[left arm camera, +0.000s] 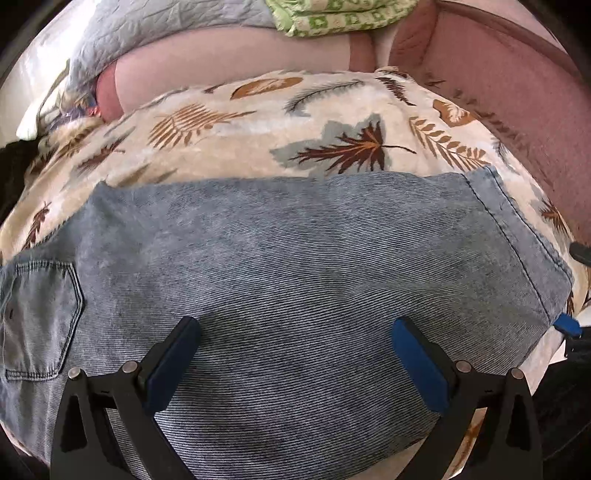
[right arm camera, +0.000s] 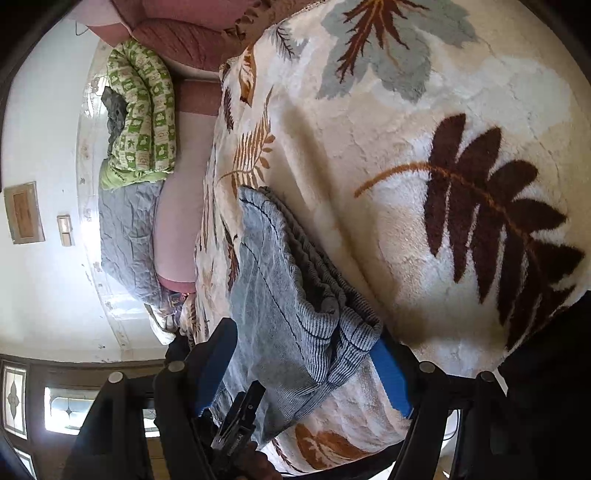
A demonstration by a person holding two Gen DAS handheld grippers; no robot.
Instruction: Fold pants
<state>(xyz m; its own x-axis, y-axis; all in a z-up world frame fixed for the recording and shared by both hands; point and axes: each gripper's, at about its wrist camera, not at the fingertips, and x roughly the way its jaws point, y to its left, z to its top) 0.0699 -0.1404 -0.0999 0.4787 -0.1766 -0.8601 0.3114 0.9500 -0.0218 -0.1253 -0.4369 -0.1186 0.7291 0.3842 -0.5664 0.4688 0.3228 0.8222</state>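
Note:
Light blue denim pants point(left arm camera: 295, 258) lie flat across a leaf-patterned blanket point(left arm camera: 258, 125), back pocket point(left arm camera: 40, 314) at the left, hem point(left arm camera: 517, 236) at the right. My left gripper point(left arm camera: 295, 332) is open, its blue-padded fingers point(left arm camera: 417, 354) spread just above the middle of the pants. In the right wrist view my right gripper point(right arm camera: 303, 347) is open with its fingers on either side of the stacked hem end of the pants point(right arm camera: 288, 280), one pad point(right arm camera: 391, 376) under the cloth edge. The right gripper's tip also shows in the left wrist view point(left arm camera: 569, 326).
The blanket point(right arm camera: 424, 184) covers a bed. A green patterned quilt point(right arm camera: 144, 110), a grey quilt point(right arm camera: 125, 236) and pink cushions point(right arm camera: 184, 33) lie beyond it, also in the left wrist view point(left arm camera: 332, 14). A white wall point(right arm camera: 40, 147) and a window point(right arm camera: 66, 410) are behind.

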